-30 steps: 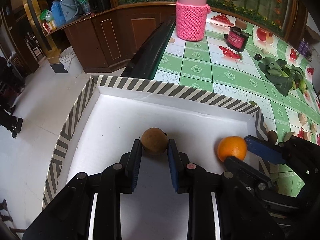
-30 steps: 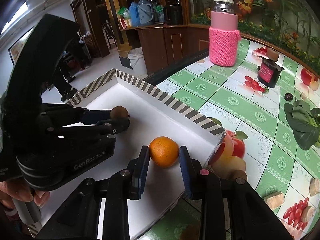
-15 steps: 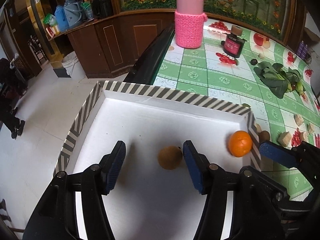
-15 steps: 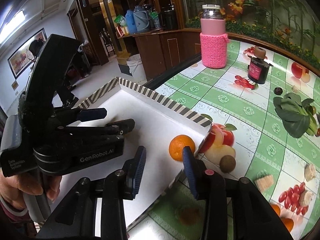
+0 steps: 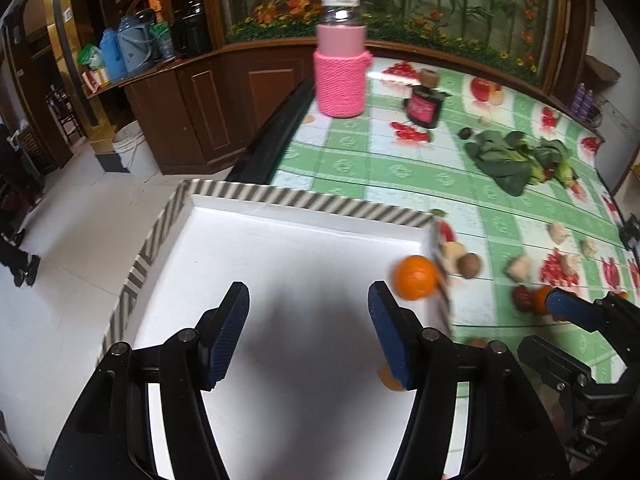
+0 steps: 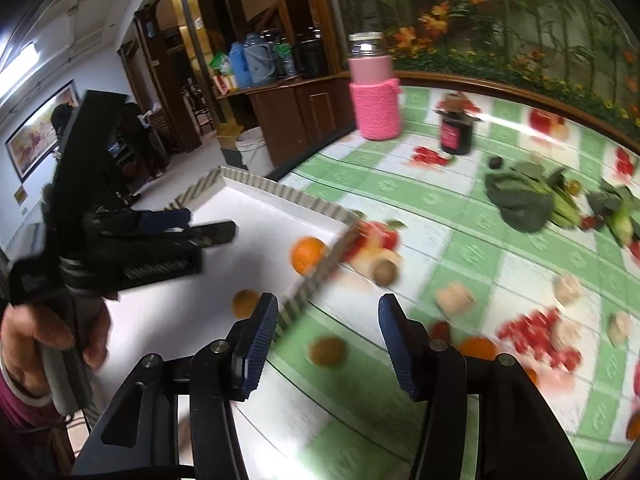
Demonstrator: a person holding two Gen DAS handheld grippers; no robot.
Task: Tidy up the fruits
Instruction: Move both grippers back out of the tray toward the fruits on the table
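A white tray with a striped rim (image 5: 304, 198) (image 6: 280, 192) sits at the table's left end. An orange (image 5: 414, 277) (image 6: 307, 254) lies in its far right corner. A brown kiwi (image 6: 245, 303) lies in the tray nearer me; the left wrist view shows only a sliver of it behind the right finger. My left gripper (image 5: 308, 332) (image 6: 192, 224) is open and empty above the tray. My right gripper (image 6: 326, 342) is open and empty over the tablecloth just right of the tray. Another kiwi (image 6: 328, 352) lies between its fingers, and one more kiwi (image 5: 469, 265) (image 6: 385, 271) sits by the tray's corner.
A pink knit-covered jar (image 5: 340, 74) (image 6: 375, 92) and a dark jar (image 5: 424, 106) (image 6: 457, 130) stand at the back. Leafy greens (image 5: 508, 158) (image 6: 524, 200) lie at the right. An orange (image 6: 478, 348) and pale chunks (image 6: 454, 298) are scattered on the green fruit-print cloth (image 5: 384, 168).
Both grippers opened, released their fruit in the tray and pulled back. The left let go of the kiwi, the right let go of the orange and moved right over the tablecloth.
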